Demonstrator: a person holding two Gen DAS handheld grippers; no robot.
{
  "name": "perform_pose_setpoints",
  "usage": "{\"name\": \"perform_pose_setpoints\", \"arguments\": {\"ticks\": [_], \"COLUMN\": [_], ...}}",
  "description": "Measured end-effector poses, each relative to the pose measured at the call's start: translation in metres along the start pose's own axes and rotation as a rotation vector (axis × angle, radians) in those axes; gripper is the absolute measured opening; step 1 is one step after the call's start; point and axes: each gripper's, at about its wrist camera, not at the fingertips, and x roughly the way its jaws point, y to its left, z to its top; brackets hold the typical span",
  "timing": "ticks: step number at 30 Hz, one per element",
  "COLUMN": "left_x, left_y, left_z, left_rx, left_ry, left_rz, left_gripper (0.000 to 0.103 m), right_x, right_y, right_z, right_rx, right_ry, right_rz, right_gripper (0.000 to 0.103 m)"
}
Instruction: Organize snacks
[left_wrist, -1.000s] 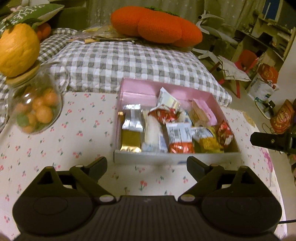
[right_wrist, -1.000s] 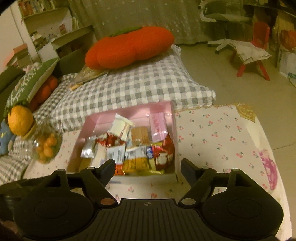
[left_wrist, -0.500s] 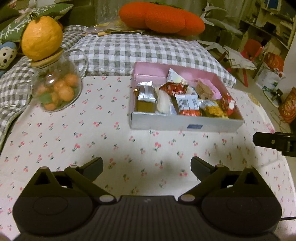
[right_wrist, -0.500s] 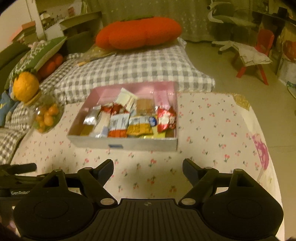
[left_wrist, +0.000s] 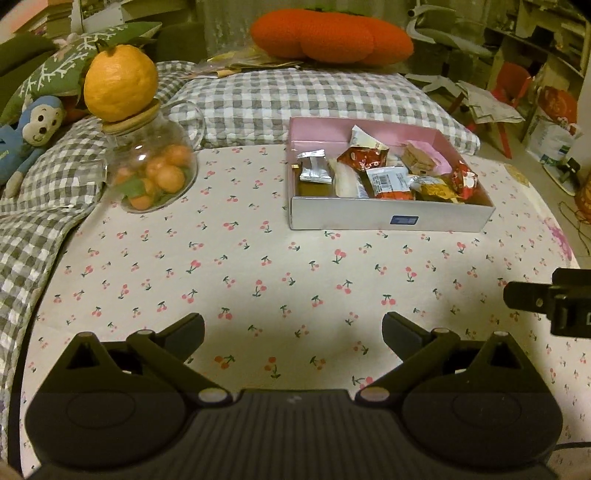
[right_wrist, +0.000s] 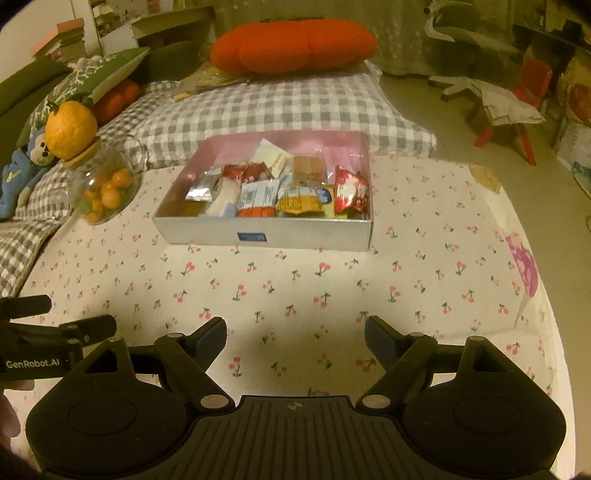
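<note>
A shallow box (left_wrist: 388, 219) with a pink inside and a grey front wall sits on the cherry-print table; it also shows in the right wrist view (right_wrist: 266, 230). It holds several wrapped snacks (left_wrist: 388, 177), silver, red, yellow and white. My left gripper (left_wrist: 293, 328) is open and empty, low over the near part of the table, well short of the box. My right gripper (right_wrist: 295, 332) is open and empty, also well back from the box. Each gripper's side shows at the edge of the other's view.
A glass jar of small oranges (left_wrist: 151, 170) with a big orange (left_wrist: 120, 83) on its lid stands left of the box. Checked cushions (left_wrist: 295, 99), an orange plush pillow (left_wrist: 332, 37) and a toy monkey (left_wrist: 33, 125) lie behind. The table edge curves down at right (right_wrist: 535, 295).
Both grippers have pulled back and away from the box, which now looks smaller and farther. Both stay open and empty.
</note>
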Motion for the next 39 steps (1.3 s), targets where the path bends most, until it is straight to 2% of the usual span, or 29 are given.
{"name": "perform_pose_setpoints", "arguments": {"ticks": [6,13,19,39], "left_x": [-0.009,-0.011,-0.011,-0.007], "left_y": [-0.003,-0.005,-0.003,-0.011], "left_z": [-0.002,-0.001,-0.001,-0.006], "left_rx": [-0.009,-0.046,-0.080,-0.086], "left_ry": [-0.038,-0.044,-0.039,0.006], "left_rz": [0.059,0.078,0.085,0.080], "left_gripper": [0.103,0.103,0.103,0.103], "right_x": [0.003,0.004,0.005,0.008], "right_y": [0.009,0.012,0.011,0.013], "right_z": [-0.007,-0.006,-0.005,-0.010], "right_rx": [-0.037,-0.029,-0.023,-0.037], "right_ry": [-0.004,-0.027,-0.032,-0.012], "right_rz": [-0.024,-0.055,-0.077,-0.091], "right_gripper": [0.087,0.088,0.089,0.089]}}
